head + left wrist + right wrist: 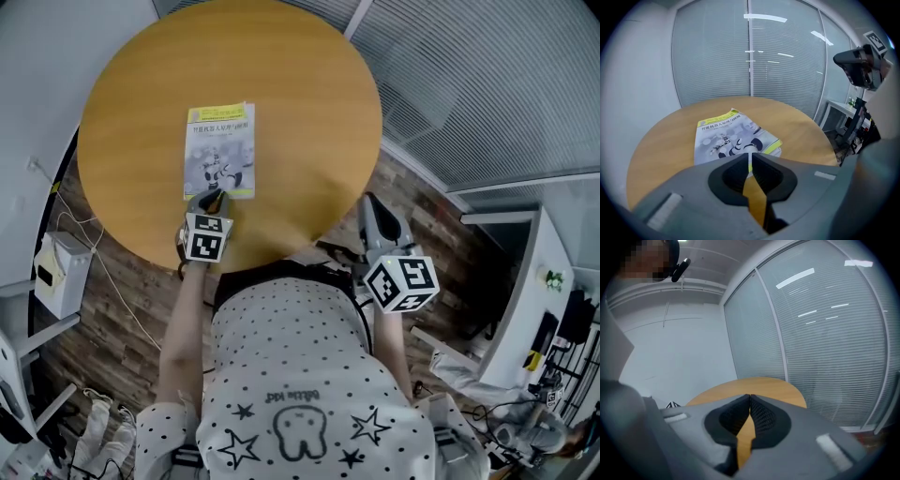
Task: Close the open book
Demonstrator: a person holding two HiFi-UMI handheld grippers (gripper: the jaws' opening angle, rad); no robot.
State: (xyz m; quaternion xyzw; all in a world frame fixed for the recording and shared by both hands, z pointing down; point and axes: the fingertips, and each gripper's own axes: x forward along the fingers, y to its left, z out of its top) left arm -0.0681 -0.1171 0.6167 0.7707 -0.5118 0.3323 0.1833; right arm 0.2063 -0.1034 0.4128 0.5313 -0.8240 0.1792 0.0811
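A book (220,150) lies flat and closed on the round wooden table (300,94), its grey and yellow cover with a robot picture facing up. In the left gripper view the book (733,136) lies just beyond the jaws. My left gripper (214,199) sits at the book's near edge, shut (750,154), its tips together with nothing seen between them. My right gripper (368,201) hovers at the table's near right rim, away from the book, also shut (749,397) and empty, with only the table (754,387) ahead of it.
A white box (58,272) with cables sits on the wooden floor left of the table. A glass wall with blinds (750,51) runs behind the table. A white desk (553,281) with small items stands at the right.
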